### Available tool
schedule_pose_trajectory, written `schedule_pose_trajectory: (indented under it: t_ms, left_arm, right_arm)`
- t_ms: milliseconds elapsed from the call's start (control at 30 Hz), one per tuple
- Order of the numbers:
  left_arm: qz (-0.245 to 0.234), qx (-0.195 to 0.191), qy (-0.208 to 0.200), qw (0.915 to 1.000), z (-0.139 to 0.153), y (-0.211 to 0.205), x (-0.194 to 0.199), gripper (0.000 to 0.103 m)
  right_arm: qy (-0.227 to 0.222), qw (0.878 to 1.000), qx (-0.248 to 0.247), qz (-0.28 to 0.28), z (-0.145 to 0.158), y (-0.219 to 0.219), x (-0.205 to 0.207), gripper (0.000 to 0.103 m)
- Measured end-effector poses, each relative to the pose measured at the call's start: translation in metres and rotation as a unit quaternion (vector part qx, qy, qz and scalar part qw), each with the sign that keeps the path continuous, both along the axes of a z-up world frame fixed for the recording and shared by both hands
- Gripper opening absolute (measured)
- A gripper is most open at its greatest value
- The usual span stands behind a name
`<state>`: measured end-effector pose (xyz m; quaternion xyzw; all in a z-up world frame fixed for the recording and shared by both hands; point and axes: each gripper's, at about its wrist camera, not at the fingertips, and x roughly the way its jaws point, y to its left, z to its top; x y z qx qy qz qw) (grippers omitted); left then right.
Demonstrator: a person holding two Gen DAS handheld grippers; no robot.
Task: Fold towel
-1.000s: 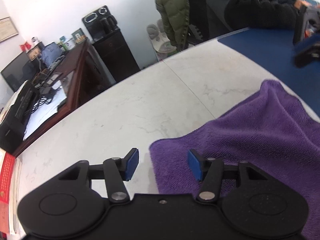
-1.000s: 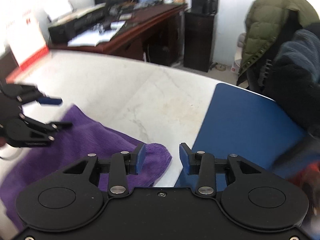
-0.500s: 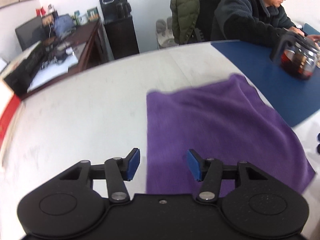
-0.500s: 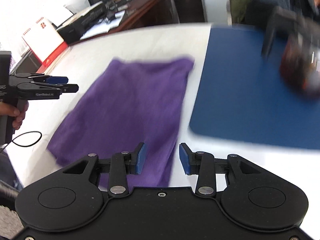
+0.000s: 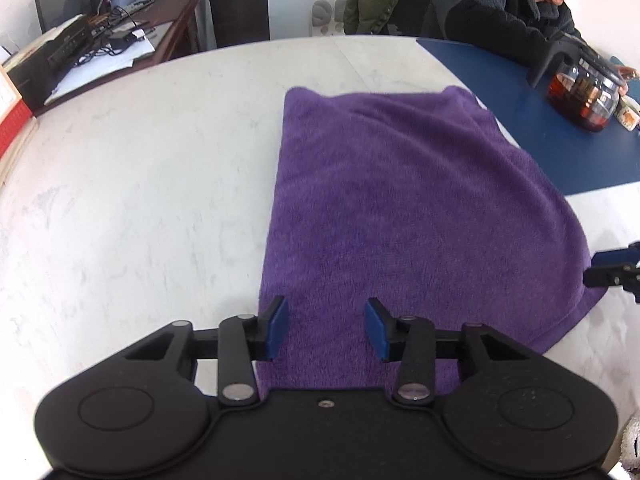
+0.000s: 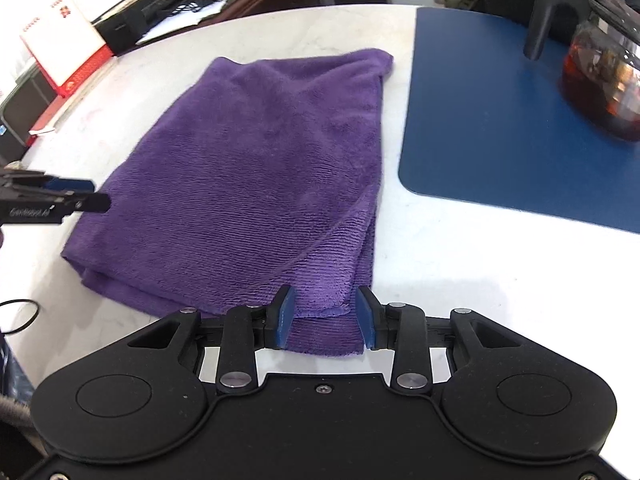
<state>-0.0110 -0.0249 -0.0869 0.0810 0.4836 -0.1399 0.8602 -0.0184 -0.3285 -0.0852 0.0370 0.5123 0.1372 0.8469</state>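
Observation:
A purple towel (image 5: 404, 200) lies doubled over on the white marble table (image 5: 140, 184), stretching away from both grippers. My left gripper (image 5: 326, 330) is open over the towel's near left corner, nothing between its blue pads. In the right wrist view the towel (image 6: 260, 160) shows two layers at its near edge. My right gripper (image 6: 325, 318) is open, its pads either side of the near right corner. The left gripper's fingertips (image 6: 76, 194) show at the left edge of that view, and the right gripper's fingertips (image 5: 612, 266) at the right edge of the left wrist view.
A blue mat (image 6: 500, 120) lies right of the towel, with a glass teapot (image 6: 600, 76) of dark tea on it. A person in a dark jacket (image 5: 500, 8) sits at the far right. A red and white calendar (image 6: 66, 56) stands at the table's left edge.
Both grippers have drawn back from the towel's far end to its near end, staying open. The towel now lies flat, folded over on itself.

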Motion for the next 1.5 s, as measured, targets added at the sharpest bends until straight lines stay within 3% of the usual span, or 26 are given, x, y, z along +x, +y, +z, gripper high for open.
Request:
schedule_pose_trajectory:
  t_ms: [300, 467, 633, 1300, 1500]
  left_arm:
    - [-0.015, 0.01, 0.011, 0.9998, -0.012, 0.001, -0.005, 0.037]
    - [-0.02, 0.011, 0.009, 0.9997, -0.013, 0.0, -0.004, 0.037]
    - [-0.021, 0.008, 0.013, 0.9997, -0.012, 0.002, -0.002, 0.037]
    - [-0.007, -0.017, 0.012, 0.9998, -0.01, 0.01, -0.005, 0.038]
    - [-0.004, -0.017, 0.011, 0.9998, -0.01, 0.01, -0.005, 0.038]
  right_arm:
    - [-0.008, 1.0, -0.027, 0.013, -0.002, 0.01, 0.004, 0.031]
    - [-0.008, 0.998, -0.055, 0.029, 0.0, 0.018, 0.004, 0.015]
    - [-0.002, 0.998, -0.053, 0.027, 0.003, 0.018, 0.005, 0.007]
    - [-0.015, 1.0, -0.005, 0.018, 0.071, 0.013, -0.005, 0.006]
    - [0.0, 1.0, -0.013, 0.01, 0.067, 0.009, -0.015, 0.003]
